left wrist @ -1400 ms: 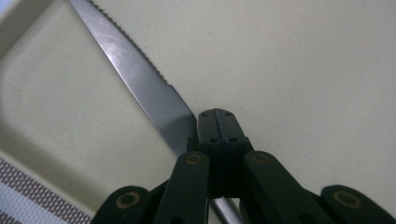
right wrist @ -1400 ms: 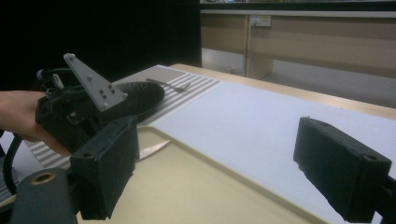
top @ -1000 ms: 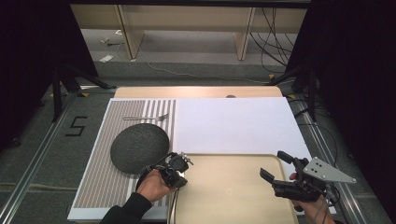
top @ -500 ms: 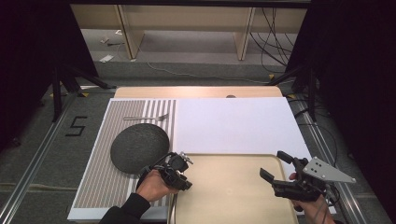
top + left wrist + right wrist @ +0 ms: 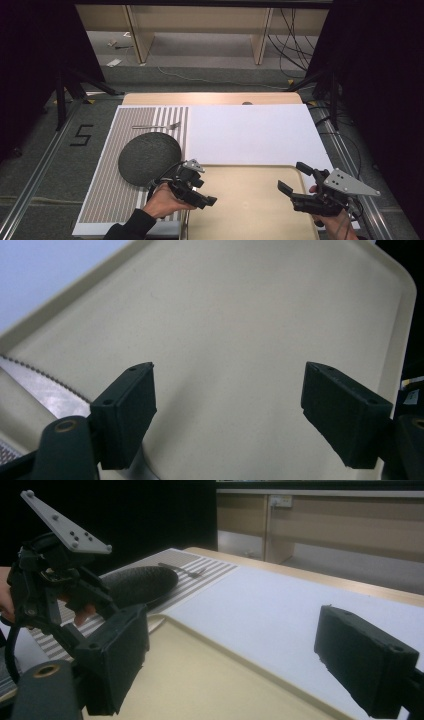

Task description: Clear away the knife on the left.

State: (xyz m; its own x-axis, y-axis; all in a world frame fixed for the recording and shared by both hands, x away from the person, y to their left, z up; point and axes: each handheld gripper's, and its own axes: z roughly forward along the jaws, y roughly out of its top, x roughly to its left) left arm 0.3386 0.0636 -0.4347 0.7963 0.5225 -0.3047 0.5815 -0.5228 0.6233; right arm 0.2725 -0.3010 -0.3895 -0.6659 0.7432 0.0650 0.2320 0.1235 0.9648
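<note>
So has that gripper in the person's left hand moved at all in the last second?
Yes, slightly. The left gripper has slid toward the right, away from the dark round plate and farther over the beige tray; its jaws are open.

Left gripper (image 5: pixel 200 192) and right gripper (image 5: pixel 295 186) over beige tray (image 5: pixel 250 210), jaws apart, dark plate (image 5: pixel 149 157) beside fork (image 5: pixel 156 126)
</note>
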